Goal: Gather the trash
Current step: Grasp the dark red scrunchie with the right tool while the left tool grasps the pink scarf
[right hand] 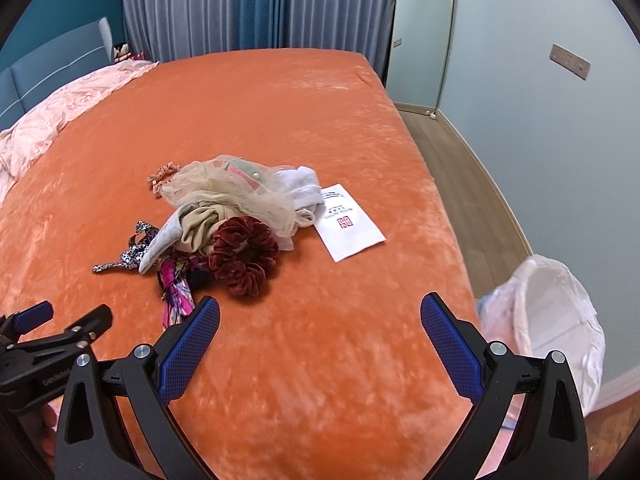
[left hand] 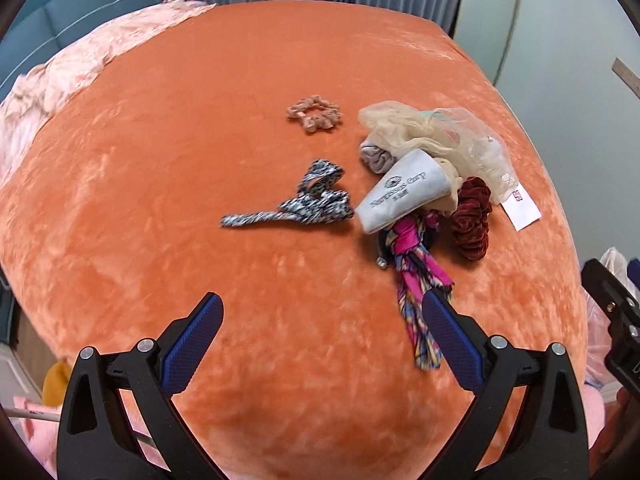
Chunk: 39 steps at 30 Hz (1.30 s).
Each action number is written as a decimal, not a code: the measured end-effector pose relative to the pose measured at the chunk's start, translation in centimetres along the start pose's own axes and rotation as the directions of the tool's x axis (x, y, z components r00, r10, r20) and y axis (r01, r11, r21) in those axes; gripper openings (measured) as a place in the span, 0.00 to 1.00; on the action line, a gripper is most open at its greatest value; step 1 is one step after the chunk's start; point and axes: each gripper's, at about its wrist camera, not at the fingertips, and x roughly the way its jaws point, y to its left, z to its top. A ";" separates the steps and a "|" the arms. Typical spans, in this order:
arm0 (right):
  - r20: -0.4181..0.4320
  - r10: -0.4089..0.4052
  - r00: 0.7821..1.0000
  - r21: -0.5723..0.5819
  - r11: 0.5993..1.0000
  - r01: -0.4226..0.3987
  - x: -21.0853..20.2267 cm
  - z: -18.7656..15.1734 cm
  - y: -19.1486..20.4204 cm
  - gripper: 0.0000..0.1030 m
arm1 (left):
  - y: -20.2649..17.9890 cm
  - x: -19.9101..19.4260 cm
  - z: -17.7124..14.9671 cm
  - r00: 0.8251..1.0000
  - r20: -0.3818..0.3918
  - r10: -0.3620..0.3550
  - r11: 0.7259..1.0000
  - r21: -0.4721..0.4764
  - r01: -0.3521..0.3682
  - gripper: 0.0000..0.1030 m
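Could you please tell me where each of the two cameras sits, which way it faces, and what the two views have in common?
Left wrist: on the left gripper, facing across the orange bed; its open fingers show, the right gripper at the right edge.
Right wrist: on the right gripper, facing the same way from further right; its open fingers show, with the left gripper low left and the white bag.
Shared: the bed, dark red scrunchie and white card.
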 end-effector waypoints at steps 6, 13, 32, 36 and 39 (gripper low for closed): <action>-0.018 0.005 1.000 -0.016 1.000 -0.005 2.8 1.3 0.3 0.93 | -2.5 2.8 0.7 0.999 -0.022 -0.027 0.998 0.059 0.028 0.92; -0.058 0.007 0.998 0.017 1.000 -0.006 5.0 1.8 -1.1 0.93 | -4.2 7.5 1.1 0.992 -0.118 -0.049 0.997 0.049 0.055 0.92; -0.222 0.255 0.941 -0.061 0.960 -0.275 12.8 1.6 5.9 0.28 | -2.3 7.0 1.3 0.982 -0.091 -0.167 0.983 0.056 0.173 0.10; -0.197 0.277 0.940 -0.058 0.954 -0.294 11.2 1.7 5.5 0.08 | -2.5 5.6 1.7 0.985 -0.070 -0.157 0.985 0.065 0.162 0.07; -0.155 0.289 0.945 -0.037 0.954 -0.298 8.6 2.1 4.0 0.08 | -3.0 3.8 2.2 0.987 -0.035 -0.155 0.984 0.080 0.157 0.07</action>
